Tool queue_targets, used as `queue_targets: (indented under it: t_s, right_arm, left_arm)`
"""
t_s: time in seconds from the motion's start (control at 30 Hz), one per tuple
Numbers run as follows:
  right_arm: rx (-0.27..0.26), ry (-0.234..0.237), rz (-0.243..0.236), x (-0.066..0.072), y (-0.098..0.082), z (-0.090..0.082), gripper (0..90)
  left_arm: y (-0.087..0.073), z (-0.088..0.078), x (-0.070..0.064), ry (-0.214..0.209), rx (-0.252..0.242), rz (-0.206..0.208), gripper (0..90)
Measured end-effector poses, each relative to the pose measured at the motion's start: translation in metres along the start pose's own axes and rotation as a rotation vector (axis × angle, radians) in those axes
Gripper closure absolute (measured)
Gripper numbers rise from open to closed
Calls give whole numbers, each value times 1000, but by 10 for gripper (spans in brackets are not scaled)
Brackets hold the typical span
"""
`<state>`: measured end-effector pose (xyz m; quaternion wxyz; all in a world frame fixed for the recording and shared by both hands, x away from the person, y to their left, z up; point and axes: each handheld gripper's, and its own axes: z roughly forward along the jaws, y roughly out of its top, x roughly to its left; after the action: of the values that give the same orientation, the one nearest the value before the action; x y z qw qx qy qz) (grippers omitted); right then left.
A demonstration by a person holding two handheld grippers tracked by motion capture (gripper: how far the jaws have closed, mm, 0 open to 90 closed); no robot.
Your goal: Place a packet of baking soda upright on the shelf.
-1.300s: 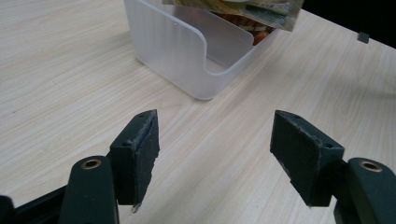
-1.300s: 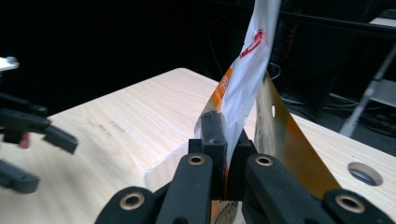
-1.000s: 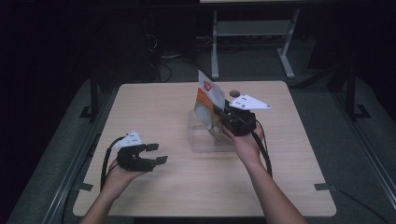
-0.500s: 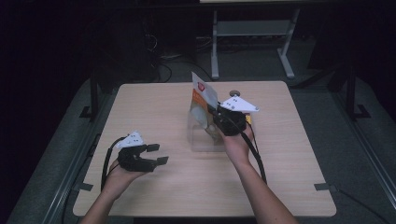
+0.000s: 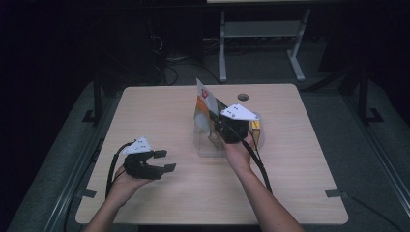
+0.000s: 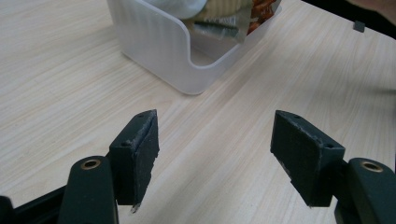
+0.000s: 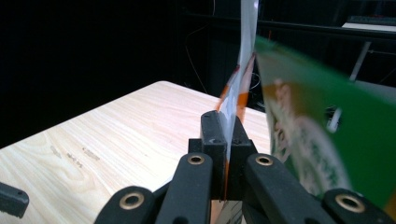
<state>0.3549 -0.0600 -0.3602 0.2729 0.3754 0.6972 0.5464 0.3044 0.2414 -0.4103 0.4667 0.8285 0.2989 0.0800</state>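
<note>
Pinching the orange-and-white packet (image 7: 236,100) by its lower edge, the right hand-held gripper (image 5: 227,128) stands it upright over the clear bin (image 6: 159,42), while the left hand-held gripper (image 5: 159,162) rests wide open and empty, well apart on the surface (image 5: 290,159)

The work surface is a square light-wood laminate table with rounded corners (image 5: 159,116), carrying a small round cable hole (image 5: 242,96) near its far edge. The table stands on dark grey carpeted floor (image 5: 372,159). Small grey tape marks (image 5: 337,193) lie on the floor beside the table's near corners. Behind the table stands a pale grey metal frame stand (image 5: 261,34), with loose black cables (image 5: 169,67) lying on the floor to its left. The surrounding room is dark; light falls mainly on the tabletop.
</note>
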Motion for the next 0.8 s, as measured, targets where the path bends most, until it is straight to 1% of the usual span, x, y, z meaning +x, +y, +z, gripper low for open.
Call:
queue_targets:
  t_s: [0.03, 0.07, 0.1, 0.17, 0.23, 0.3, 0.33, 0.4, 0.43, 0.53, 0.57, 0.6, 0.67, 0.73, 0.8]
  right_arm:
    - [0, 6, 1, 0, -2, 1, 900]
    - [11, 5, 2, 1, -4, 2, 900]
    - [18, 3, -7, 1, -7, 4, 900]
    - [32, 4, -18, 1, -13, 6, 900]
    - [53, 7, -30, 0, -18, 7, 900]
    - [69, 16, -22, -1, -24, 8, 900]
    - [65, 19, -20, -1, -25, 8, 900]
    - [65, 20, -20, -1, -25, 7, 900]
    - [67, 22, -22, -1, -25, 7, 900]
    - [79, 31, -36, -1, -25, 7, 900]
    - [88, 35, -39, -1, -25, 6, 900]
    - [97, 40, -54, -1, -26, 5, 900]
    - [112, 50, -56, -1, -27, 3, 900]
    - [126, 61, -71, -2, -28, 2, 900]
    - [146, 73, -70, -2, -30, 0, 900]
  left_arm:
    - [0, 0, 0, 0, 3, 8, 320]
    - [0, 1, 0, -2, 4, 2, 320]
    - [0, 1, -1, -5, 1, -5, 320]
    - [0, 2, -1, -6, 6, 7, 320]
    - [0, 2, -2, -7, 12, 8, 320]
    - [0, 3, -2, -7, 11, 7, 320]
    - [0, 3, -2, -6, 14, 8, 319]
    - [0, 3, -2, -7, 13, 4, 317]
    - [0, 3, -2, -5, 15, 9, 316]
    - [-1, 4, -2, -5, 16, 9, 312]
    - [-1, 4, -2, -5, 18, 9, 312]
    - [-1, 4, -2, -5, 19, 9, 311]
    - [-1, 4, -3, -5, 23, 6, 310]
    - [-1, 5, -3, -4, 27, 6, 309]
    - [-1, 6, -3, -5, 32, 13, 308]
